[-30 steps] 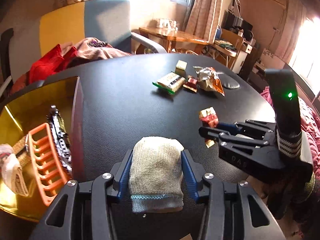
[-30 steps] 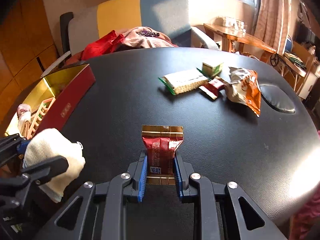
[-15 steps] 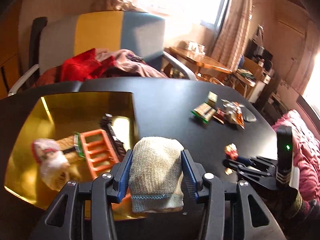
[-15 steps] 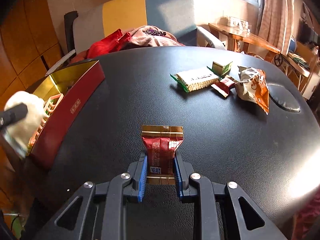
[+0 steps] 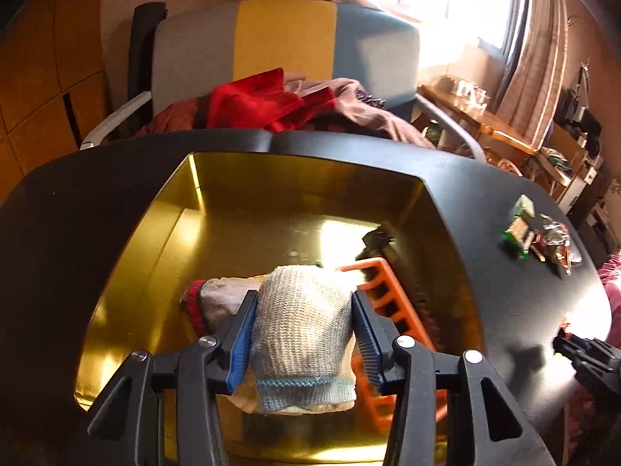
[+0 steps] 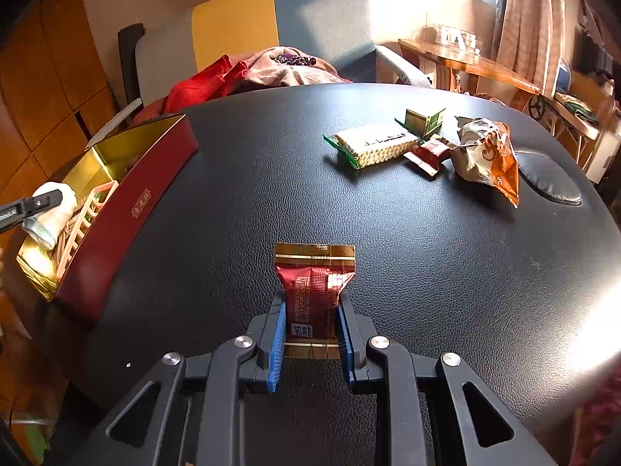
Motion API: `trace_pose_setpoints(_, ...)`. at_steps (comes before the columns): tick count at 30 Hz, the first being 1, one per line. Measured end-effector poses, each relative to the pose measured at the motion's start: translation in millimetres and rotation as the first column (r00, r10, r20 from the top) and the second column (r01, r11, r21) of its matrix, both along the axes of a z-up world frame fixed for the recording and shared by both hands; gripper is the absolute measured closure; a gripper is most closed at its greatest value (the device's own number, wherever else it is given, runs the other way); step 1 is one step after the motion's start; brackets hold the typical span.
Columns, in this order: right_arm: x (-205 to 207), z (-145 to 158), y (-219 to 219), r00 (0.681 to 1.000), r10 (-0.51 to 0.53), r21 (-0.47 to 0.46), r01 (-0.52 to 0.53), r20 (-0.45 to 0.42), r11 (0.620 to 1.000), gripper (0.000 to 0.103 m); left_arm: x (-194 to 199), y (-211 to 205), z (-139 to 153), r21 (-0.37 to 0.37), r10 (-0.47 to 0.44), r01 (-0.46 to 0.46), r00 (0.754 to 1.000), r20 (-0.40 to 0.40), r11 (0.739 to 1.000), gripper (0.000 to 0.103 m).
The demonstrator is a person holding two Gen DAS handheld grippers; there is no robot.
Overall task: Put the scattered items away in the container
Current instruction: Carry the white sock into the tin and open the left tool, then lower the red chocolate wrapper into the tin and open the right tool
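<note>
The rolled knit glove (image 5: 302, 334) is covering the middle of the gold box (image 5: 271, 202), hiding most of a second glove (image 5: 211, 303) at nine o'clock and part of the orange rack (image 5: 392, 303) at three; the right gripper (image 5: 590, 357) is being cut off by the frame edge; the far snack packets (image 5: 537, 233) are blurring together, unreadable.

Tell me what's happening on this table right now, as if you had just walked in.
A person is tidying with a handheld gripper in each hand. The left gripper is clamped on a knitted glove and holds it above the open gold-lined box, which already contains an orange rack and another glove. The right gripper grips a red snack packet over the black table. A cracker pack, a small green box and a crumpled orange wrapper lie on the table.
</note>
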State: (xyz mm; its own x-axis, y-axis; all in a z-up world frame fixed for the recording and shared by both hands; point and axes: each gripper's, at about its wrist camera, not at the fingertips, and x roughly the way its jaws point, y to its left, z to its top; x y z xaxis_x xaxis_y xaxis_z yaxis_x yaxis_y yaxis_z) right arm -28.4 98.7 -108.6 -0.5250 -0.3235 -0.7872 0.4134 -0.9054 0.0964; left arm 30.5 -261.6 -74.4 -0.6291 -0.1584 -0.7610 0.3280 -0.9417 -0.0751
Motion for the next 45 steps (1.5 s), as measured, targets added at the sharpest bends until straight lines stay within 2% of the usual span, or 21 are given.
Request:
trace_pose_setpoints(6, 2, 11, -5, 1.0, 0.016, -0.001, -0.016, -0.021, 1.0, 0.079, -12, -21, -9, -0.029, 0.048, -0.047, 0.999, 0.02, 0.998, 0.055)
trace_pose_setpoints(10, 6, 21, -14, 0.998, 0.045, -0.013, -0.045, -0.039, 0.999, 0.079, -12, -25, -4, -0.014, 0.063, -0.062, 0.998, 0.021, 0.998, 0.053)
trace_pose_setpoints(13, 8, 31, -24, 0.996, 0.078, -0.034, -0.08, -0.05, 0.996, 0.079, -4, -20, 4, -0.009, 0.06, -0.06, 0.998, -0.008, 0.998, 0.046)
trace_pose_setpoints(17, 12, 46, -47, 0.987, 0.143, -0.049, -0.147, -0.079, 0.988, 0.079, 14, -18, 18, 0.013, 0.067, -0.066, 0.996, -0.055, 0.998, 0.045)
trace_pose_setpoints(22, 19, 66, -89, 0.96, 0.254, -0.065, -0.263, -0.114, 0.963, 0.079, 39, -23, 30, 0.036, 0.099, -0.096, 0.99, -0.101, 0.995, 0.045)
trace_pose_setpoints(28, 30, 78, -154, 0.909, 0.399, -0.113, -0.412, -0.121, 0.904, 0.079, 66, -29, 32, 0.073, 0.122, -0.114, 0.985, -0.119, 0.991, 0.045)
trace_pose_setpoints(30, 32, 76, -178, 0.888, 0.444, -0.102, -0.456, -0.119, 0.884, 0.079, 75, -30, 32, 0.088, 0.13, -0.12, 0.984, -0.122, 0.989, 0.045)
trace_pose_setpoints(34, 26, 60, -221, 0.867, 0.494, -0.089, -0.498, -0.064, 0.863, 0.079, 85, -30, 29, 0.109, 0.144, -0.131, 0.982, -0.122, 0.985, 0.045)
trace_pose_setpoints(39, 15, 36, -252, 0.86, 0.51, -0.079, -0.507, 0.02, 0.858, 0.079, 94, -29, 27, 0.106, 0.152, -0.139, 0.981, -0.124, 0.985, 0.045)
trace_pose_setpoints(45, 15, 21, -265, 0.854, 0.516, -0.061, -0.513, 0.06, 0.856, 0.078, 98, -31, 23, 0.124, 0.16, -0.146, 0.98, -0.115, 0.982, 0.045)
